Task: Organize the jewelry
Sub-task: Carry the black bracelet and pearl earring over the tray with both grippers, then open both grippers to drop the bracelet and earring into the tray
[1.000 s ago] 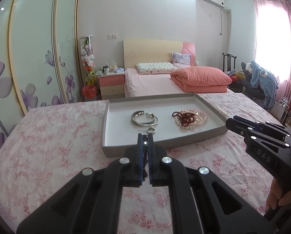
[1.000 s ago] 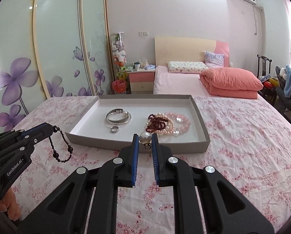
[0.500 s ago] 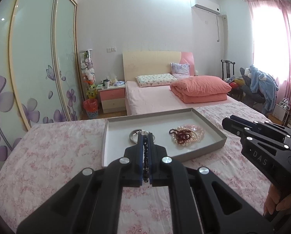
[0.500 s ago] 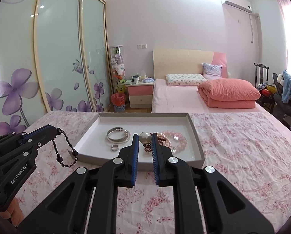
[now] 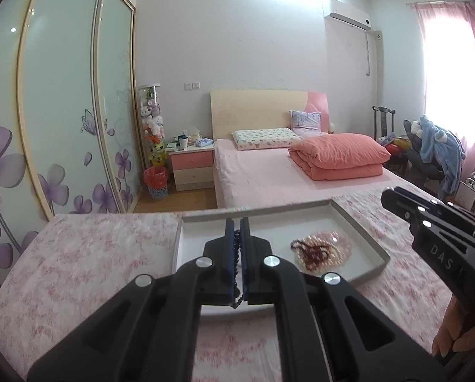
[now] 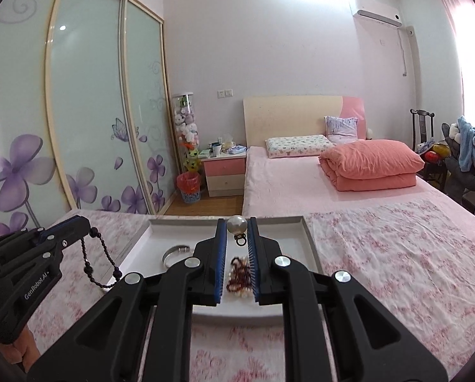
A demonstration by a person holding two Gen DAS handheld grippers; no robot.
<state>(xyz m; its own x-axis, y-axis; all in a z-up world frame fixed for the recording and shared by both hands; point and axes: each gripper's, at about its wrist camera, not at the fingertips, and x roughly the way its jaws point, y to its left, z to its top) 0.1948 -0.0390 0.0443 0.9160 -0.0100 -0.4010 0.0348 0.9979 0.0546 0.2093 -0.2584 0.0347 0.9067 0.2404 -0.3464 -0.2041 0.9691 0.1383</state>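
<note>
A grey tray (image 5: 361, 222) (image 6: 310, 238) lies on the pink floral bedspread. In it are a pile of pink pearls and dark red beads (image 5: 320, 251) (image 6: 237, 273) and a silver bangle (image 6: 173, 253). My left gripper (image 5: 237, 226) is shut on a black bead bracelet (image 5: 236, 261), which hangs from it over the tray's left edge in the right wrist view (image 6: 100, 261). My right gripper (image 6: 237, 222) is shut on a pearl pendant (image 6: 236, 224) and holds it above the tray; it shows at the right in the left wrist view (image 5: 393, 195).
The floral bedspread (image 6: 380, 254) surrounds the tray. Beyond are a pink bed (image 5: 269, 172) with a folded coral quilt (image 5: 342, 156), a nightstand (image 5: 193, 165), sliding wardrobe doors (image 5: 62, 111) at left and a chair with clothes (image 5: 435, 152) at right.
Both grippers have risen and tilted up while holding their pieces. The tray has dropped lower in both views and is now partly hidden behind the fingers.
</note>
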